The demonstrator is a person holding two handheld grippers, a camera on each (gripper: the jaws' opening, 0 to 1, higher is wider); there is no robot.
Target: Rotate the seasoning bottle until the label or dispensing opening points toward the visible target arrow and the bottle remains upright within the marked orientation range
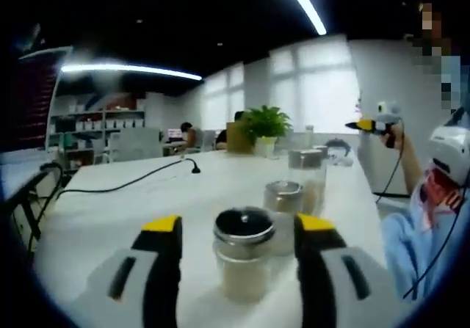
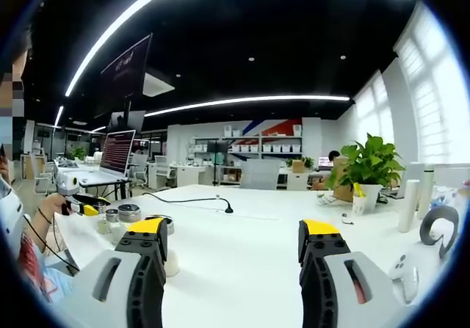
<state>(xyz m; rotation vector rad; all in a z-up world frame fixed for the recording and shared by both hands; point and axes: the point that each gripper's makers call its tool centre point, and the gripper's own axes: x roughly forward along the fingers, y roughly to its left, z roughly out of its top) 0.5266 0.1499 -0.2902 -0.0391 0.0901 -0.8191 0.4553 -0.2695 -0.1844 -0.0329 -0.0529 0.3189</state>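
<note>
A glass seasoning bottle (image 1: 241,268) with a dark metal lid and pale contents stands upright on the white table (image 1: 110,218). My left gripper (image 1: 239,227) is open, its yellow-tipped jaws on either side of the bottle with a small gap each way. In the right gripper view, my right gripper (image 2: 233,231) is open over the table (image 2: 242,269) with nothing between its jaws. A similar lidded bottle (image 2: 170,229) peeks out behind its left jaw. I see no label or arrow.
Two more lidded jars (image 1: 283,196) (image 1: 306,168) stand behind the bottle. A potted plant (image 1: 264,127) and a black cable (image 1: 132,181) lie further back. A person at the right holds the other gripper (image 1: 378,125) up. Small jars (image 2: 128,212) sit at the table's left.
</note>
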